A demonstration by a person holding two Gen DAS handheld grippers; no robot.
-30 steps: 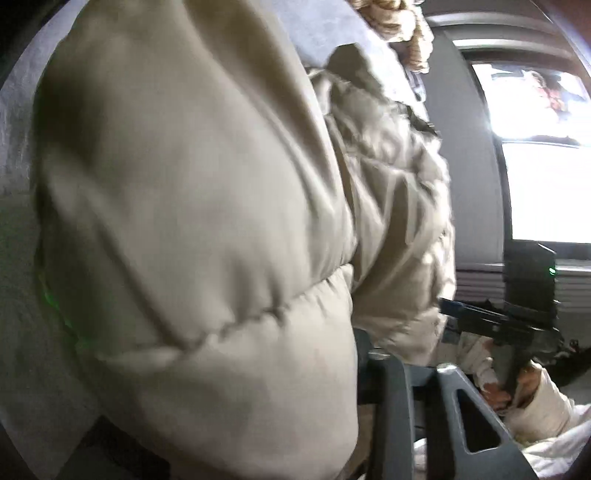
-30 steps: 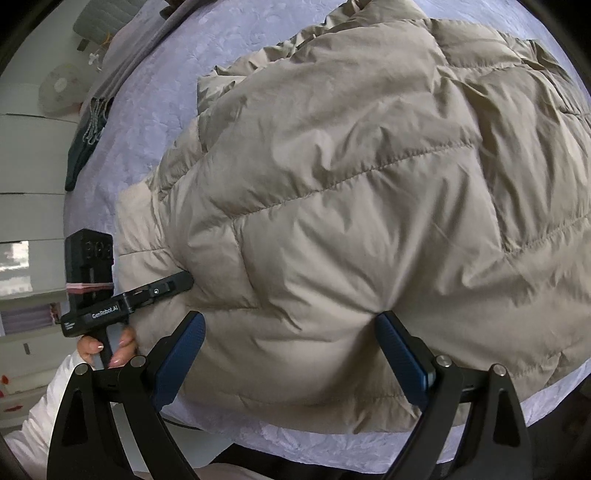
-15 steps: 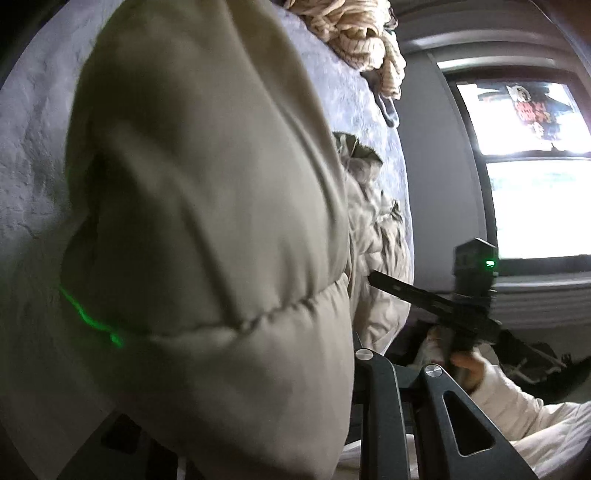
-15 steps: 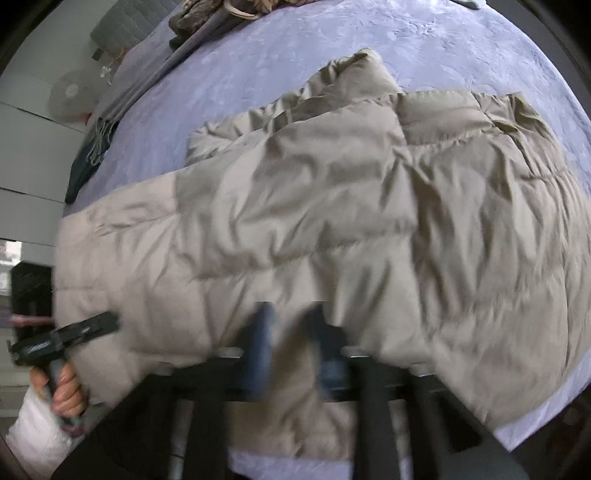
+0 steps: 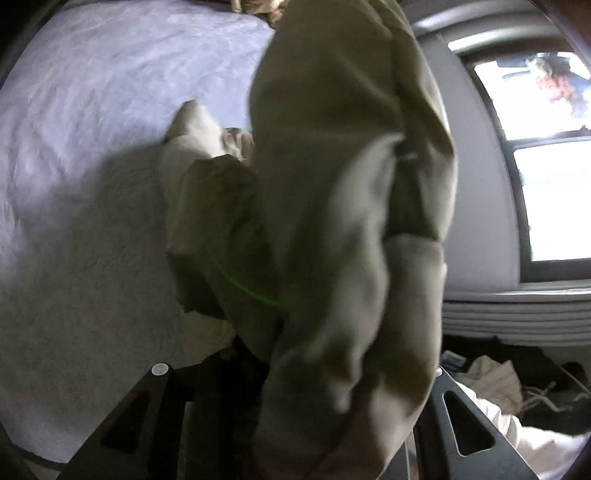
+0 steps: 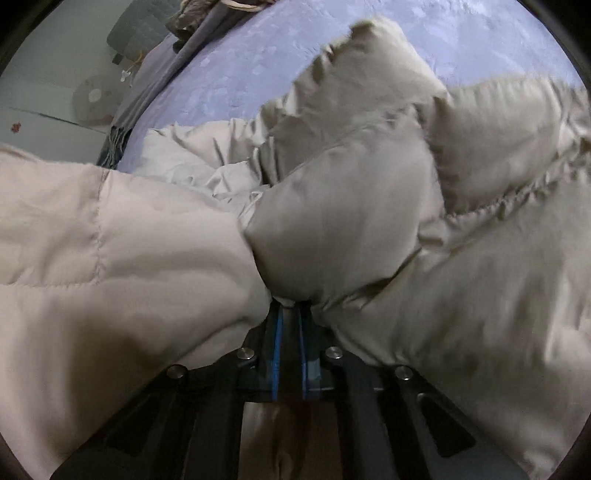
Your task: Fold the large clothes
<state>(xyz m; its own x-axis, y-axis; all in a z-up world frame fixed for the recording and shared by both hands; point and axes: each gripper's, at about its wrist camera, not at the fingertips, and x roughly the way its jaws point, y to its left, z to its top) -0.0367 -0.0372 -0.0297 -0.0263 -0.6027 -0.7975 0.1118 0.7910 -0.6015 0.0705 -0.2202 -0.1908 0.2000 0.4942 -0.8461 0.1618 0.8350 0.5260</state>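
Note:
A beige quilted puffer jacket [image 6: 362, 221] lies bunched on a lavender bedspread [image 6: 258, 66]. My right gripper [image 6: 290, 306] is shut on a pinch of its padded edge, the blue pads nearly together with fabric bulging above them. In the left wrist view the jacket [image 5: 351, 221] hangs lifted, filling the middle. My left gripper [image 5: 295, 369] has the jacket's fabric between its jaws, fingertips hidden by the cloth. The bedspread [image 5: 92, 147] lies below on the left.
A window [image 5: 554, 166] and grey wall are right of the bed, with clothes on the floor [image 5: 498, 380]. A grey throw [image 6: 162, 77], a tangled rope-like pile [image 6: 221, 7] and a round fan [image 6: 94, 96] lie beyond the bed's far left.
My right gripper went from wide open to shut on the jacket's edge. Both grippers have lifted the jacket, which now bunches up and uncovers bedspread at the left.

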